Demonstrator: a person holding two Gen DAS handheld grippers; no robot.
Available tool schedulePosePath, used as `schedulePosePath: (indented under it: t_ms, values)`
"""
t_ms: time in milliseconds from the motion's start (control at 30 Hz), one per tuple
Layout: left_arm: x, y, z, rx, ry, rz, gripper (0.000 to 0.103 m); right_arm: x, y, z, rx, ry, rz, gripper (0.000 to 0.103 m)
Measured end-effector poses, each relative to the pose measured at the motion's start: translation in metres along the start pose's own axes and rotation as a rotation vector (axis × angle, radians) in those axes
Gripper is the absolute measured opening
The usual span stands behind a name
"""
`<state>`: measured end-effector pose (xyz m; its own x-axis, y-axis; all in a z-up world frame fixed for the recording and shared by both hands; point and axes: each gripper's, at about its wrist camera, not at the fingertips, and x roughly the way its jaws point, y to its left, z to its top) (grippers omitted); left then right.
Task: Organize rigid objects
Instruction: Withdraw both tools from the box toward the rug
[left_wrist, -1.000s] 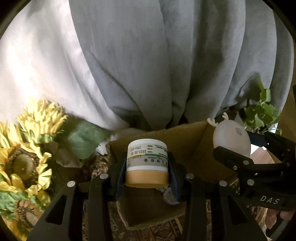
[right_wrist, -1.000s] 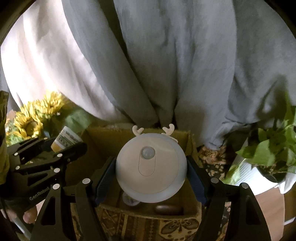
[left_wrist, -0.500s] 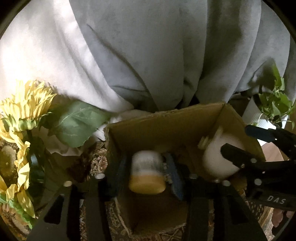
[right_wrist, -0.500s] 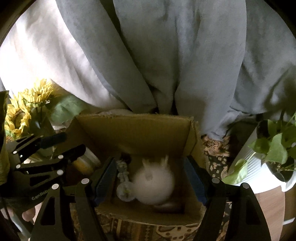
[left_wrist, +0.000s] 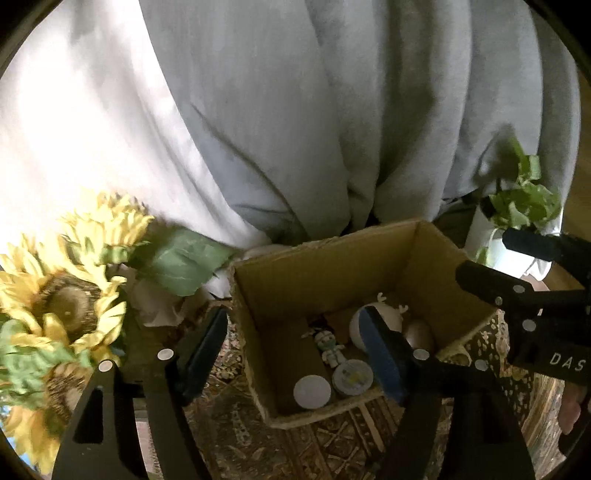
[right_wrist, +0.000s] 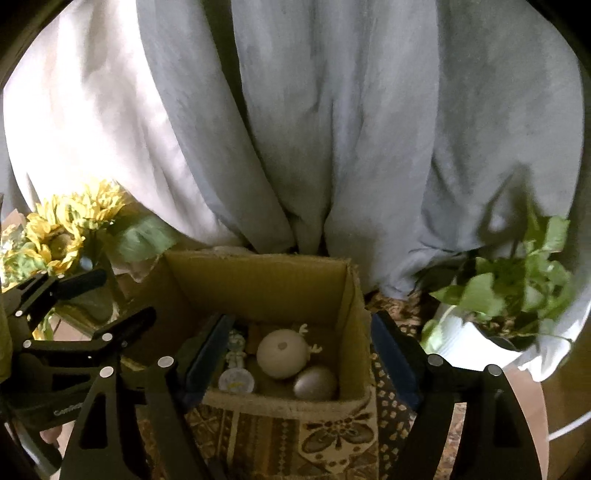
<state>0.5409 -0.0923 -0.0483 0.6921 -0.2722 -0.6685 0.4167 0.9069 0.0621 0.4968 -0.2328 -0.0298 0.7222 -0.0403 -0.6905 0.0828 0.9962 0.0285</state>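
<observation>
Grey curtains (right_wrist: 332, 129) hang behind the cardboard box (right_wrist: 266, 273). Both hand-held grippers (left (left_wrist: 295, 350), right (right_wrist: 299, 354)) are spread, empty. Inside lies the round lamp (right_wrist: 282, 352), probably light, smooth; grip across its sides.

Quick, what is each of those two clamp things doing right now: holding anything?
Left hand-held gripper: open, holding nothing, above the brown cardboard box.
Right hand-held gripper: open, holding nothing, above the same box.
</observation>
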Motion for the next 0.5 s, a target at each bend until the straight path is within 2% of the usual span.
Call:
schedulePosePath:
  t_ms: [233, 500]
  values:
    - [-0.033, -0.008, -0.008, 0.042, -0.071, -0.024, 0.083, -0.032, 0.003, -0.013, 0.030, -0.038, -0.010, 0.084]
    - [-0.065, -0.017, -0.024, 0.096, -0.134, -0.032, 0.087, -0.058, 0.006, -0.034, 0.055, -0.048, -0.019, 0.084]
